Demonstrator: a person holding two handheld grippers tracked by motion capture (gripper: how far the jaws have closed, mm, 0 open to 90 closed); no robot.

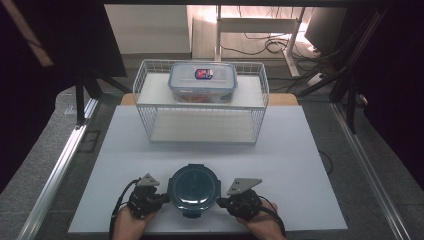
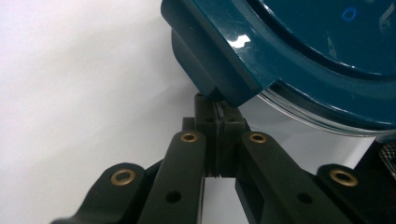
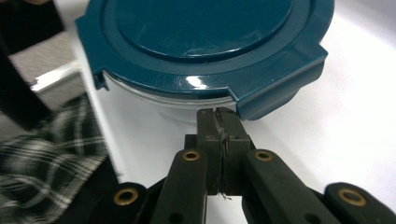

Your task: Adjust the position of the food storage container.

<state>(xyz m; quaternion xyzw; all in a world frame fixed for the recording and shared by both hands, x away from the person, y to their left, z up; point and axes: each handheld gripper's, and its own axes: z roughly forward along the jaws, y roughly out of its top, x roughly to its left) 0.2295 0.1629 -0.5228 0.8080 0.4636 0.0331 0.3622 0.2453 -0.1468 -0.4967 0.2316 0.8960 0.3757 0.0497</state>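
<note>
High view shows a round teal-lidded container (image 1: 194, 186) on the white table (image 1: 300, 150), flanked by the left gripper (image 1: 162, 197) and right gripper (image 1: 222, 202), both closed on nothing.

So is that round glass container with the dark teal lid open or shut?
Shut: the dark teal lid sits flat on the round glass container.

A fixed high camera looks forward and down across the white table (image 1: 310, 150) from the person's side. Two gripper-mounted cameras sit low and very close, facing each other from either side of the round teal-lidded container (image 1: 194, 187) (image 2: 299, 51) (image 3: 205, 42), which all three views share
</note>
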